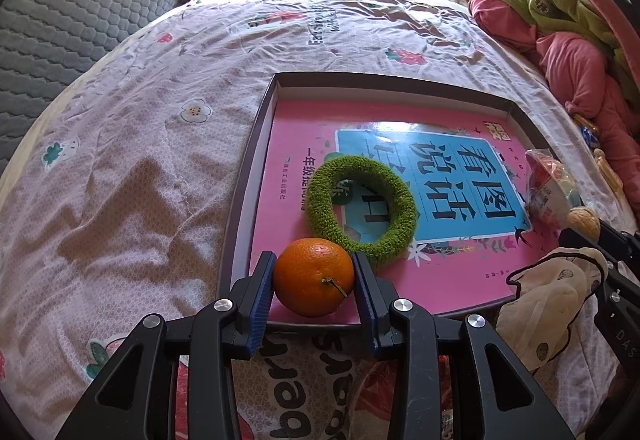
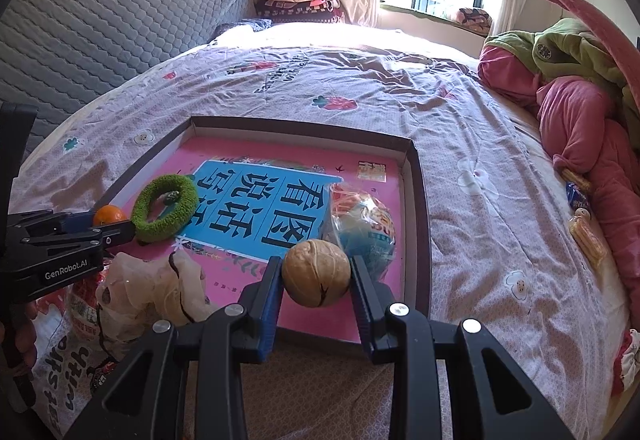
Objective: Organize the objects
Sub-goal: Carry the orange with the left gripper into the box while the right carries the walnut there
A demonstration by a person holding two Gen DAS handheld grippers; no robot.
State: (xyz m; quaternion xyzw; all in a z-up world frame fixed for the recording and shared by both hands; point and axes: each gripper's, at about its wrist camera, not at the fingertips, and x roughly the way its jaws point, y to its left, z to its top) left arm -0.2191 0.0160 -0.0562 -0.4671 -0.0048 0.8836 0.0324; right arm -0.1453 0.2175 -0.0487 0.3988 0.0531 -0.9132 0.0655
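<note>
A shallow dark-rimmed box (image 1: pixel 256 144) lies on the bed with a pink book (image 1: pixel 304 128) inside it. My left gripper (image 1: pixel 314 276) is shut on an orange (image 1: pixel 312 276) over the box's near left corner. A green fuzzy ring (image 1: pixel 360 208) lies on the book just beyond it. My right gripper (image 2: pixel 316 272) is shut on a walnut (image 2: pixel 316 272) over the box's near right part (image 2: pixel 420 200). A plastic-wrapped snack ball (image 2: pixel 366 224) lies in the box just behind the walnut. The ring (image 2: pixel 166 214), the orange (image 2: pixel 108 215) and the left gripper also show at the left of the right wrist view.
A cream plush toy (image 2: pixel 160 292) and a snack packet (image 2: pixel 82 312) lie on the floral bedsheet (image 1: pixel 140 160) in front of the box. Pink and green clothes (image 2: pixel 580 100) are piled at the right with small snacks (image 2: pixel 586 236) beside them. A grey quilted headboard (image 2: pixel 100 20) stands at the left.
</note>
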